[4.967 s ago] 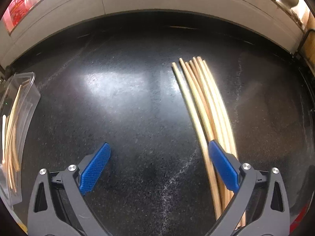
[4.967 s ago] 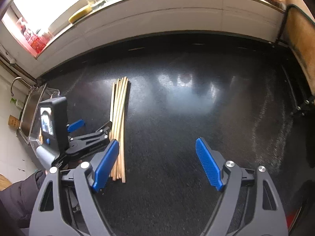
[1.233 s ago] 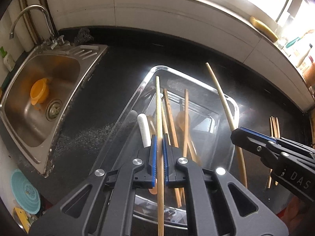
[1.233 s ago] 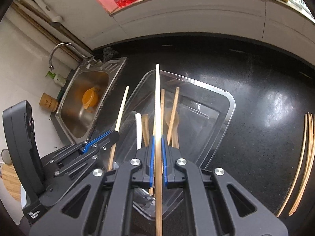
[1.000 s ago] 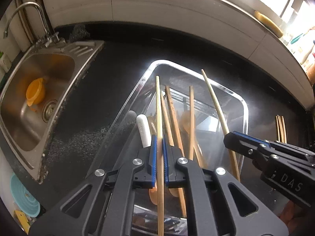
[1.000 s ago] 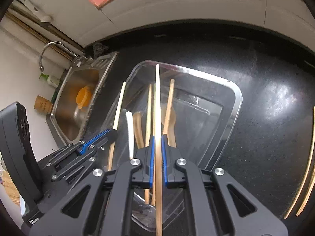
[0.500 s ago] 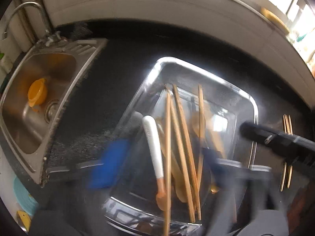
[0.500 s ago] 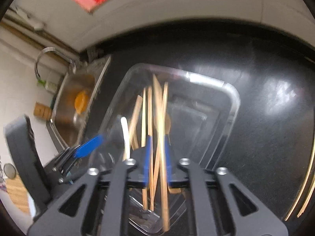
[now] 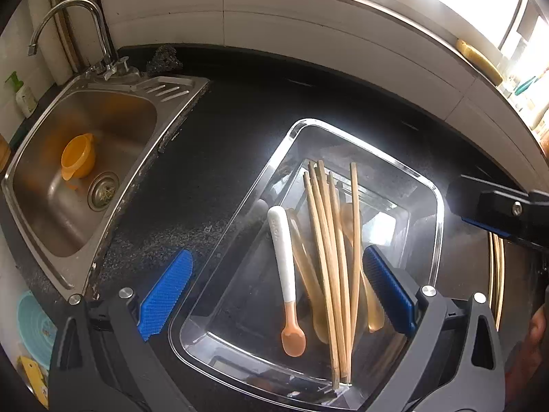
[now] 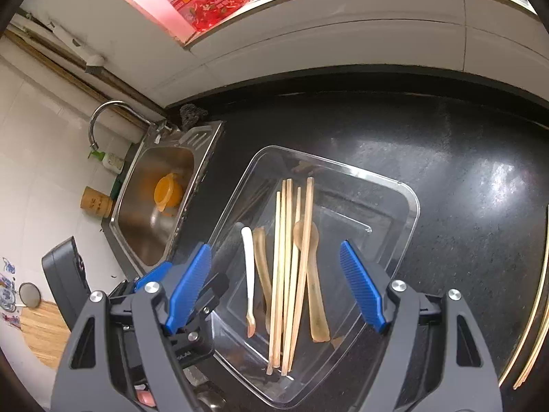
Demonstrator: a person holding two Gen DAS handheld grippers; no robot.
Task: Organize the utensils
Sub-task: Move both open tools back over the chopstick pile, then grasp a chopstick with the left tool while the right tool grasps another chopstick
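A clear plastic tray (image 9: pixel 343 134) (image 10: pixel 326 161) lies on the black counter beside the sink. In it lie several wooden chopsticks (image 9: pixel 329 240) (image 10: pixel 288 257), a white-handled spoon (image 9: pixel 283 257) (image 10: pixel 248 264) and translucent spoons. My left gripper (image 9: pixel 277 290) hangs above the tray's near end, open, with nothing between its pads. My right gripper (image 10: pixel 274 288) hovers over the same tray; its jaws are opening and the pads press on nothing. A few more chopsticks (image 9: pixel 497 274) (image 10: pixel 535 326) lie on the counter to the right.
A steel sink (image 9: pixel 68 206) (image 10: pixel 151 226) with an orange cup (image 9: pixel 78 156) and a tap (image 9: pixel 68 7) sits left of the tray. A dark scrubber (image 9: pixel 164 60) rests by the tiled wall. A person's hand (image 9: pixel 535 326) shows at the lower right edge.
Each gripper was shut on one chopstick above the tray. Both have opened and let go, and those chopsticks now lie in the tray with the others.
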